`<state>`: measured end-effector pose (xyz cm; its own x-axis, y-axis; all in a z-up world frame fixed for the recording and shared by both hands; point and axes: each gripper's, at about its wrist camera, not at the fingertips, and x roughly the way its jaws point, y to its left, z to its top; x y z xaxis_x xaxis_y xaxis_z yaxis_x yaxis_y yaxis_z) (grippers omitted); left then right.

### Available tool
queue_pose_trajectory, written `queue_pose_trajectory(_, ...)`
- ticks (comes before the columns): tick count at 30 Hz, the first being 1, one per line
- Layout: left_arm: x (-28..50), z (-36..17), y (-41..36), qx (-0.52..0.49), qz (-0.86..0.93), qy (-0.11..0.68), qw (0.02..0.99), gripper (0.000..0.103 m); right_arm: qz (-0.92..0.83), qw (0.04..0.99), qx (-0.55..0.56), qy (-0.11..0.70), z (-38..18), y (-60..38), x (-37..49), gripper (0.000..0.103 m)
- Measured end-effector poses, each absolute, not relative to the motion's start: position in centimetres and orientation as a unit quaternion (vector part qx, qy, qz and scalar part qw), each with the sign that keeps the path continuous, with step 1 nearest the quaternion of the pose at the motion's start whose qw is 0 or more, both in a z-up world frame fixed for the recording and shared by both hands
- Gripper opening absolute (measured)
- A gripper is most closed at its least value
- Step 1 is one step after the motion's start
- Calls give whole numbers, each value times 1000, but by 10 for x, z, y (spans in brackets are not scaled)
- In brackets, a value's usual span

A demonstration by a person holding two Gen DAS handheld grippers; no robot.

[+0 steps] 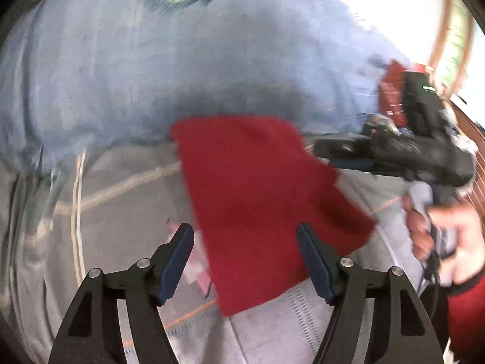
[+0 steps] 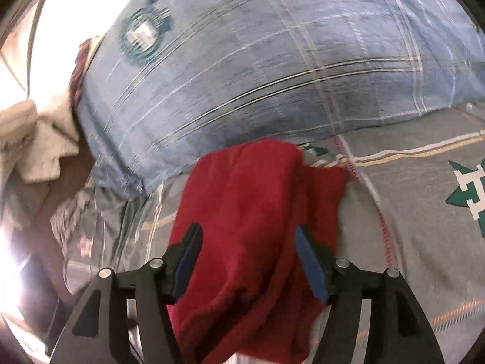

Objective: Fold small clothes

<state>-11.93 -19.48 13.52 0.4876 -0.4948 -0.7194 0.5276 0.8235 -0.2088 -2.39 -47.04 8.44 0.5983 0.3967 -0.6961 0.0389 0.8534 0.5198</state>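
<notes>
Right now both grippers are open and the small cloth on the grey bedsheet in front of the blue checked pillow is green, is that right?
Not quite: the small cloth is red, not green, as both wrist views show. The rest holds: the left gripper and the right gripper are open, and the cloth lies on the grey bedsheet in front of the blue checked pillow.

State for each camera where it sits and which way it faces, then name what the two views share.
Left wrist: sits behind the left tongs, open, facing the red cloth on the grey bedsheet; the person's right hand shows, gripping the other tool.
Right wrist: sits behind the right tongs, open, looking down on the red cloth from close, toward the blue plaid pillow.
Shared: red cloth, blue plaid pillow, grey bedsheet.
</notes>
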Motion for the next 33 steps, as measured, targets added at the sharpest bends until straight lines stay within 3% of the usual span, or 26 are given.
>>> queue_pose_trajectory(2, -115, 122, -192, -4, -299, 431, 851, 69, 105, 864, 210, 447, 81, -453, -27, 56)
queue_pose_trajectory(3, -114, 116, -193, -3, -296, 442, 847, 69, 90, 863, 173, 467, 71, -442, -30, 32)
queue_pose_trajectory(4, -112, 107, -195, 3, -289, 452, 844, 69, 67, 861, 152, 482, 62, -437, -32, 22)
queue_pose_trajectory(6, -106, 95, -199, 13, -281, 462, 841, 69, 53, 855, 148, 494, 43, -439, -41, 20)
queue_pose_trajectory(10, -100, 93, -209, 20, -271, 454, 849, 69, 51, 860, 172, 477, 51, -448, -57, 20)
queue_pose_trajectory(11, -100, 97, -212, 20, -267, 449, 853, 69, 45, 868, 163, 468, 62, -447, -63, 28)
queue_pose_trajectory(18, -113, 102, -212, 20, -237, 439, 866, 70, 73, 894, 163, 411, 102, -435, -75, 37)
queue_pose_trajectory(26, -96, 93, -229, 33, -233, 433, 870, 70, 5, 889, 107, 446, 58, -428, -55, 42)
queue_pose_trajectory(31, -89, 87, -239, 41, -237, 433, 869, 70, 35, 876, 177, 446, 42, -450, -60, 42)
queue_pose_trajectory(33, -86, 88, -239, 32, -243, 434, 867, 70, 39, 884, 180, 430, 51, -454, -64, 47)
